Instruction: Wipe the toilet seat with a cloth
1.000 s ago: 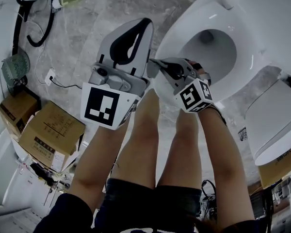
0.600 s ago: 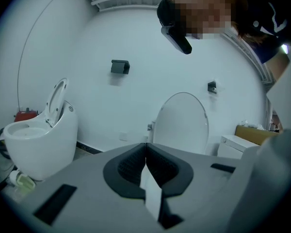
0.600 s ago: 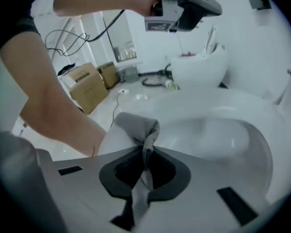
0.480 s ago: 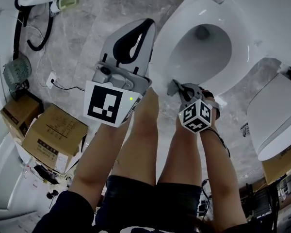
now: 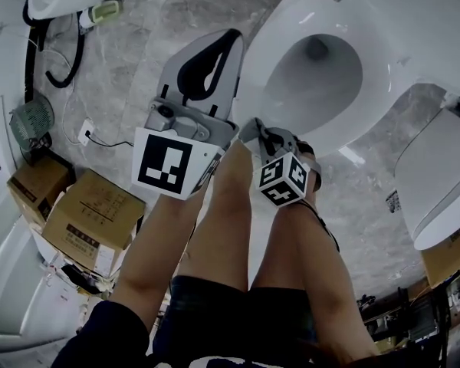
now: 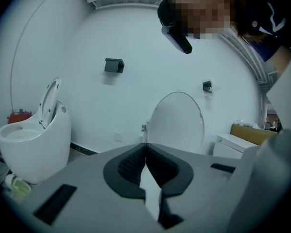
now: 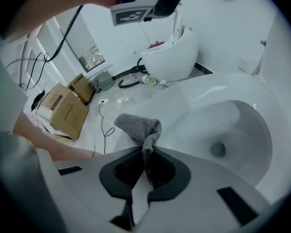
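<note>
The right claw [image 7: 146,150], clamped on the grey cloth [image 7: 138,125], has slid along the toilet seat [image 7: 194,106] to its near rim, about 7 o'clock of the bowl, so wiping looks under way, while the left claw [image 6: 145,149], pressed together and empty, hangs at 9 o'clock.

The cloth [image 7: 138,126] is mottled grey knit, the toilet seat [image 5: 379,90] plain white, the floor [image 5: 130,67] grey with pale veining, the cardboard boxes [image 5: 92,217] at left brown.
</note>
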The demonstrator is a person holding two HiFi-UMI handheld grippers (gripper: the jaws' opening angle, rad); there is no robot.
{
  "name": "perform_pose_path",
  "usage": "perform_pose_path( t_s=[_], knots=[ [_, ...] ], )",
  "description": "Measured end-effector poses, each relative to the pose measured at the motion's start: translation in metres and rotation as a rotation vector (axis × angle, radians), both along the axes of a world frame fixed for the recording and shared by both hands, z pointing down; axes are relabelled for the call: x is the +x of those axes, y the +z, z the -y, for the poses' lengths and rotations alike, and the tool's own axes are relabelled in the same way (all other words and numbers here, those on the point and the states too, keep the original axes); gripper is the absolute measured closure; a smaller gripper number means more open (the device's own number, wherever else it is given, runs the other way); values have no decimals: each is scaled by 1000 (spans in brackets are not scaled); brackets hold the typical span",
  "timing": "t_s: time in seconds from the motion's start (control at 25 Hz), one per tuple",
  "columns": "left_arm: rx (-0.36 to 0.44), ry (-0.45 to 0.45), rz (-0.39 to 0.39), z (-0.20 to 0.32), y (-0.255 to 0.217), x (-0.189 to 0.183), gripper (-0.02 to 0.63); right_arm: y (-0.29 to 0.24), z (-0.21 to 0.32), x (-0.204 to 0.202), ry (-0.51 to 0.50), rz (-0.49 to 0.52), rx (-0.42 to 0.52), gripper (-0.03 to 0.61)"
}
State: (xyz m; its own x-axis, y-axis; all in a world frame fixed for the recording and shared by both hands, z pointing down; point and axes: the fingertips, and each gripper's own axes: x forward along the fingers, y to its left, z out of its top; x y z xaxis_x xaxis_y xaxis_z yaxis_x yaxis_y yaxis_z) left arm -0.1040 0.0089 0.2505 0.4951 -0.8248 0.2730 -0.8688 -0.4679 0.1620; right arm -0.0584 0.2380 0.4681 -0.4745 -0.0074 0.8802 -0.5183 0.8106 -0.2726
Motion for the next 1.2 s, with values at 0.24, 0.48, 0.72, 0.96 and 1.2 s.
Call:
perform_pose_path(
  t_s=[0.24,0.48,0.72,0.96,1.2],
  knots=[
    [-9,22,1,1,4,15,594,-7,-9,12,95,76,-82,543],
    [-4,15,-31,8,1,28,594,0,18,135,139,-137,43,543],
    [-5,29,-22,8,2,31,594,-6,29,172,251,-170,82,543],
    [-7,56,7,7,5,31,594,-3,-14,35,190,36,13,543],
    [-9,58,13,4,2,30,594,-17,-14,-9,115,126,-3,543]
  ],
)
